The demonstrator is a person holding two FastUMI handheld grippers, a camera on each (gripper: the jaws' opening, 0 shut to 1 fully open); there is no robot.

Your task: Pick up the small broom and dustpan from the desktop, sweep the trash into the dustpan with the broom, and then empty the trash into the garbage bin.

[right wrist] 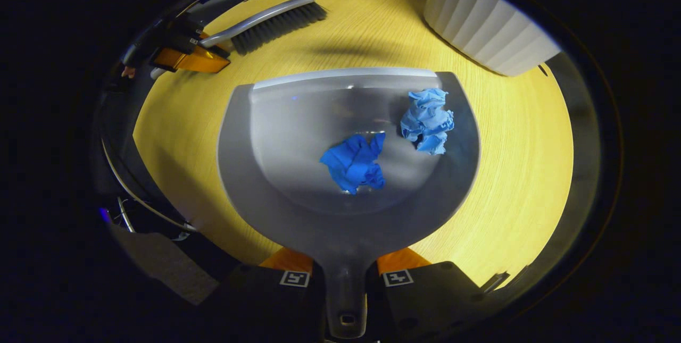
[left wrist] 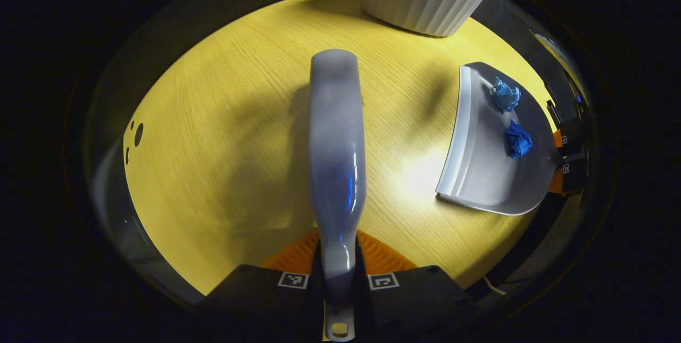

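Two blue paper balls (right wrist: 354, 165) in dustpan (right wrist: 298, 119), right hand-held gripper (right wrist: 345, 279) pinching its handle, left hand-held gripper (left wrist: 338, 279) pinching broom (left wrist: 336, 141), bin (right wrist: 487, 32) at 1 o'clock.

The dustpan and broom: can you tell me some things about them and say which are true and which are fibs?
1. Two blue paper wads lie in the dustpan. True.
2. The broom lies loose on the table. False: the left gripper is shut on its handle.
3. The right gripper holds the dustpan's handle. True.
4. The white ribbed bin stands on the table near the dustpan. True.
5. One wad is still on the table. False: both are in the dustpan.
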